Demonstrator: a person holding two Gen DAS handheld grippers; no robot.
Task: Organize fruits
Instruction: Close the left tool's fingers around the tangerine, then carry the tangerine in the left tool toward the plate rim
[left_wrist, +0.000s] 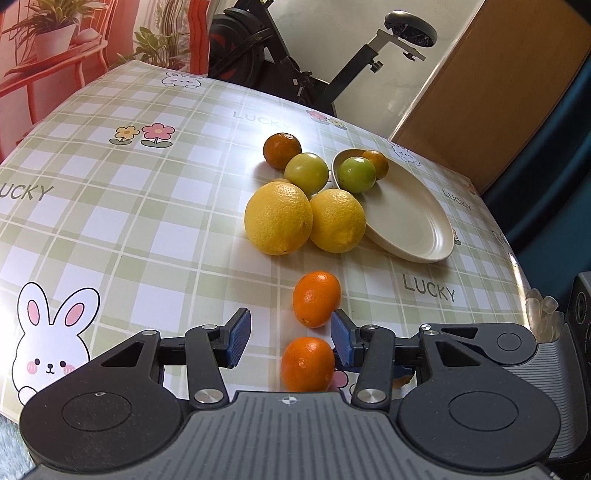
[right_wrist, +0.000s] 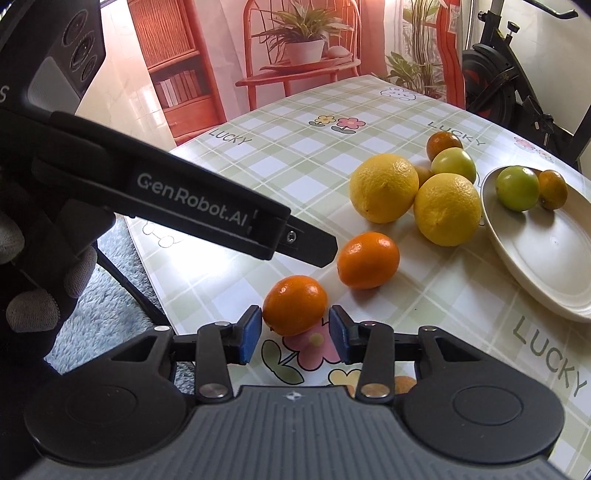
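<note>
Between right tongs (right_wrist: 295, 332) | glossy oval kumquat (right_wrist: 295, 304), seemingly gripped | left tongs (left_wrist: 291, 336) wide.

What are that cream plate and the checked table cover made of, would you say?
The plate looks like glazed ceramic, possibly melamine: smooth cream surface with a soft sheen and a thick rounded rim. The table cover looks like printed vinyl or oilcloth rather than woven cloth: it lies flat and reflects window light in glossy patches over its printed rabbits and flowers.
</note>
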